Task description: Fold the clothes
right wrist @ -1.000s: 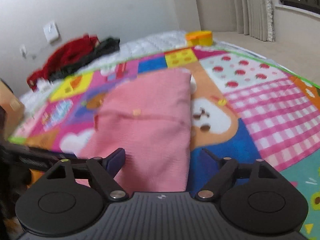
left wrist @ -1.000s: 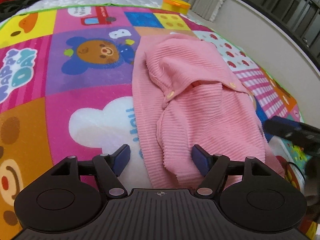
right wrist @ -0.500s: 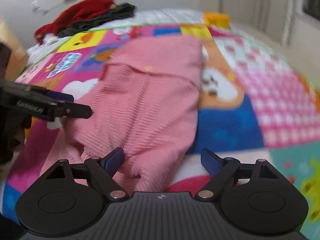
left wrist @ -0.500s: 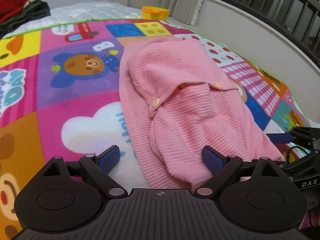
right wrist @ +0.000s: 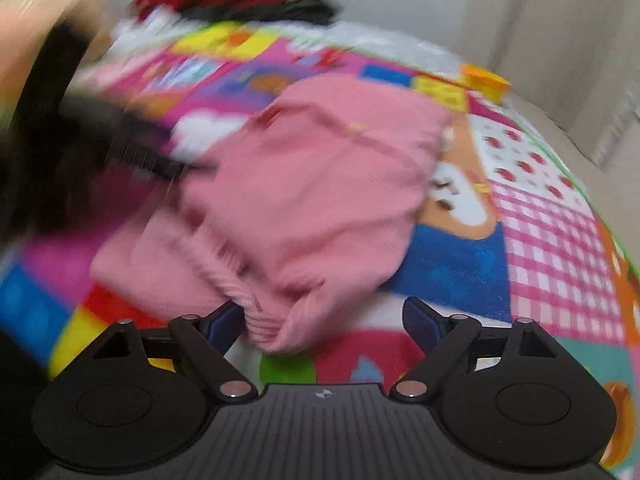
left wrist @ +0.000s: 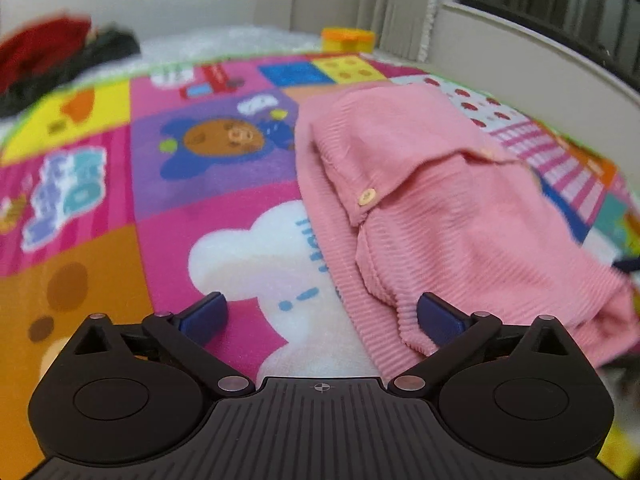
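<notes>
Pink ribbed knit top (left wrist: 440, 216) lies partly folded on the patchwork play mat (left wrist: 216, 184), toward its right side in the left wrist view, over the strawberry and gingham squares. Upper flap is turned down w/ a diagonal edge; one pale round button (left wrist: 367, 196) shows on it, a second further along is blurred. Near hem is bunched and wavy, not flat.

Left gripper (left wrist: 322, 314) stands wide, jaws just been opening, hem corner lying btwn them but pads not pressing it. Right gripper (right wrist: 324, 318) also wide, jaws just been opening, a rumpled hem fold btwn them, left pad just beside the cloth; contact can't be told thru the blur.

Red & dark clothes (left wrist: 60, 56) heaped at the far edge; orange-lidded tub (left wrist: 347, 38) beyond the mat.
</notes>
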Demonstrator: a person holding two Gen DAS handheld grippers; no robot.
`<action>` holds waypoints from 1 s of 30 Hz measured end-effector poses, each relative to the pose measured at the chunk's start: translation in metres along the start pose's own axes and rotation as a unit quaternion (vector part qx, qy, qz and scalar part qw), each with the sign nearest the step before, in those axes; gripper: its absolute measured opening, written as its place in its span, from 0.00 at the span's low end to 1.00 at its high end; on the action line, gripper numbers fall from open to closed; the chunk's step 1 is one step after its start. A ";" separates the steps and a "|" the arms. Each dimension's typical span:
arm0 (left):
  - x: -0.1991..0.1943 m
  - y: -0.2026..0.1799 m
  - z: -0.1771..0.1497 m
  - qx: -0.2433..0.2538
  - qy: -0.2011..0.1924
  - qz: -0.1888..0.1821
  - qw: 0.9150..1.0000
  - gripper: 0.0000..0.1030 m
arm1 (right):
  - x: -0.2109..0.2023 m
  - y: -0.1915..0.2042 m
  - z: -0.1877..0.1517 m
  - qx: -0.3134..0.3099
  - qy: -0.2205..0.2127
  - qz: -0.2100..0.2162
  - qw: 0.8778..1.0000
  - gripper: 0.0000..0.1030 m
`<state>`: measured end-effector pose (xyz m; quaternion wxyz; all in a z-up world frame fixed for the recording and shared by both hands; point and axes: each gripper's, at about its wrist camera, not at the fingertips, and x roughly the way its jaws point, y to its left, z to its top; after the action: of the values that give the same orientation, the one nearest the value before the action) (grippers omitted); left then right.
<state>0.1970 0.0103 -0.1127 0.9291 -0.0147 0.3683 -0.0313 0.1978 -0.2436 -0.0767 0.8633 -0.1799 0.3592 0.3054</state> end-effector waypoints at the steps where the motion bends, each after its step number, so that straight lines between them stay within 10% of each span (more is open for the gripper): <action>1: -0.001 -0.002 -0.003 0.000 -0.009 0.006 1.000 1.00 | -0.001 -0.006 0.003 0.035 -0.007 0.004 0.999 0.92; 10: -0.007 -0.013 -0.016 0.011 -0.044 0.045 0.998 1.00 | -0.050 -0.067 0.010 0.302 -0.071 0.069 0.948 0.99; 17: -0.006 -0.010 -0.015 0.000 -0.041 0.034 0.999 1.00 | -0.144 -0.083 0.045 0.340 -0.173 0.103 0.919 1.00; 25: -0.005 -0.008 -0.015 -0.002 -0.041 0.032 0.999 1.00 | -0.228 -0.102 0.080 0.421 -0.222 0.194 0.858 1.00; 30: -0.005 -0.008 -0.015 -0.002 -0.041 0.032 0.999 1.00 | -0.272 -0.099 0.096 0.352 -0.246 0.146 0.891 1.00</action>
<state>0.1824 0.0029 -0.1202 0.9437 -0.0062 0.3307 -0.0006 0.1612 -0.3753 0.1956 0.8766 0.2709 0.2415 0.3161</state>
